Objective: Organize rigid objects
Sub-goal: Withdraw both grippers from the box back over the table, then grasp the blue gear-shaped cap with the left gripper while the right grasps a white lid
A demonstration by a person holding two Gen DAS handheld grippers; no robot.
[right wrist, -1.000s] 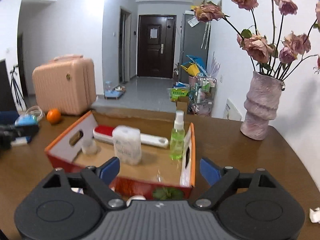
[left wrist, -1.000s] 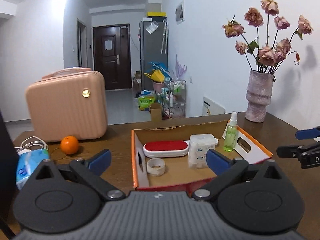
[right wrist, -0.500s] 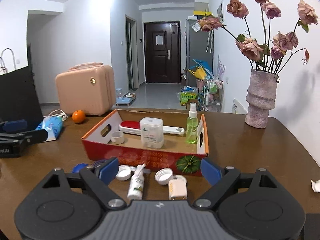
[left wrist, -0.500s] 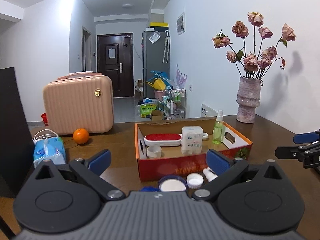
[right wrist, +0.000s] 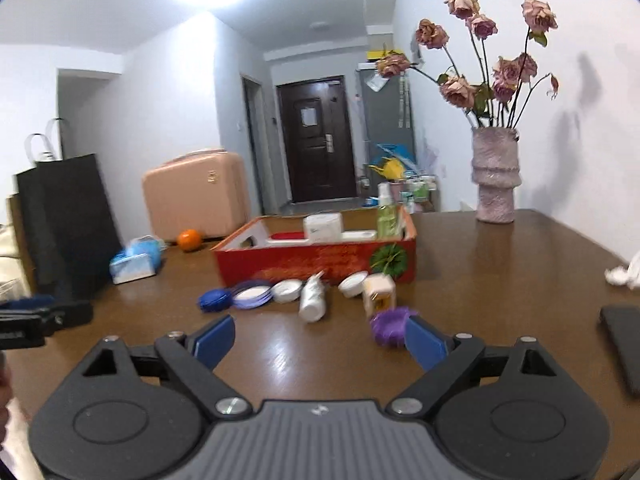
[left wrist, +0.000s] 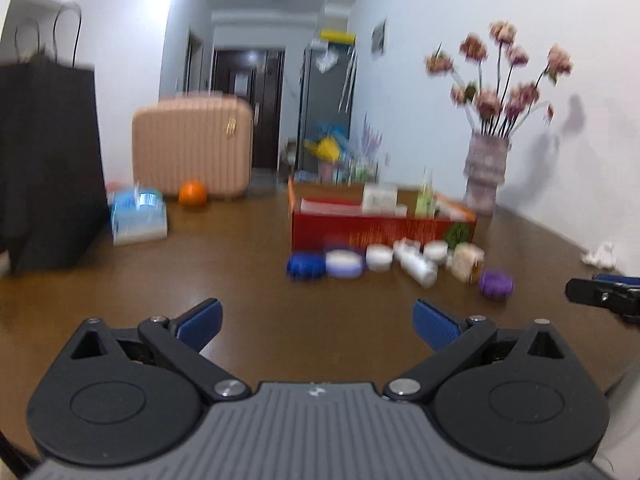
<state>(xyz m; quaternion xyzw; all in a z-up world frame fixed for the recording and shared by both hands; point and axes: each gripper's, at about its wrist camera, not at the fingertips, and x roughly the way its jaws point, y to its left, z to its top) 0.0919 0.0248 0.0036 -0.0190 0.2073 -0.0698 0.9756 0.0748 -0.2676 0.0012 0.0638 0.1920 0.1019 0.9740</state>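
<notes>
- I am holding my left gripper (left wrist: 316, 326) low over the brown wooden table (left wrist: 248, 264), its blue-padded jaws spread wide with only bare tabletop between them.
- My right gripper (right wrist: 320, 340) is hovering over the same table; its jaws are opening, and nothing is sitting between them, though the fuzzy purple round lid (right wrist: 390, 325) is lying just beyond its right pad.
- The red cardboard box with an orange rim (right wrist: 320, 258) is standing near the middle of the table, holding a white square container (right wrist: 323, 227), a green spray bottle (right wrist: 387, 212) and a red-and-white flat case (right wrist: 288, 237).
- In front of the box a row of small things is waiting: a dark blue ridged lid (right wrist: 214, 300), a lavender-rimmed round lid (right wrist: 253, 294), a white shallow jar (right wrist: 286, 290), a white bottle lying on its side (right wrist: 313, 299), a white cap (right wrist: 353, 283) and a cream square jar (right wrist: 380, 293).
- This row is lying well ahead of my left gripper's pads and slightly to their right.
- The left wrist view is blurring, so finer detail there I cannot tell.
</notes>
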